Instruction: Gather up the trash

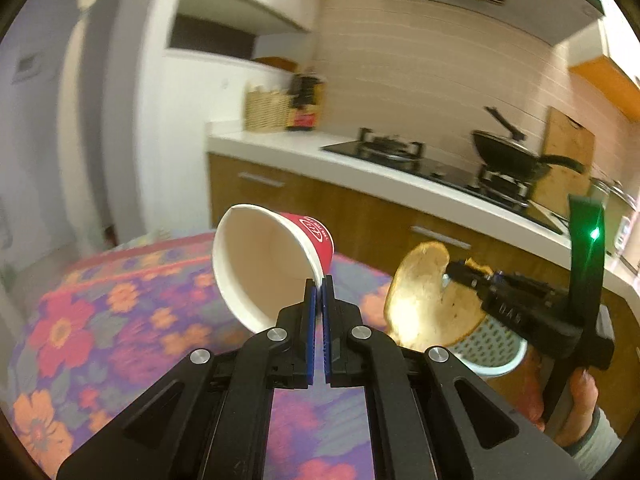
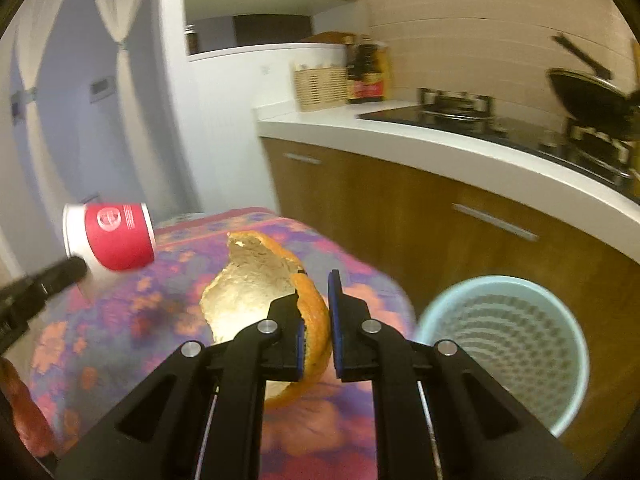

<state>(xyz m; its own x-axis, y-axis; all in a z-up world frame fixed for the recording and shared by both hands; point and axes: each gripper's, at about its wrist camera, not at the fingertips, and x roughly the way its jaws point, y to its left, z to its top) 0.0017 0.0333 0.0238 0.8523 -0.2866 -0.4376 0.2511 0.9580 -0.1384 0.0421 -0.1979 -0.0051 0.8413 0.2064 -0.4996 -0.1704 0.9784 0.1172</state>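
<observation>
Right, reading my two wrist views from left to right:
Left gripper [image 1: 320,280]: I see it pressed together on the rim of the paper cup [image 1: 272,264] — red and white, tipped on its side, held in the air above the floral tablecloth [image 1: 80,320].
Right gripper [image 2: 316,308]: pinching a curl of orange peel [image 2: 256,288], pale side towards my camera, lifted off the cloth.
Waste basket [image 2: 560,400]: pale blue, mesh-walled, standing beside the table's right end — in front of the wooden cabinets [image 2: 400,208].
Hand [image 1: 576,404]: grips the right tool's handle.
</observation>
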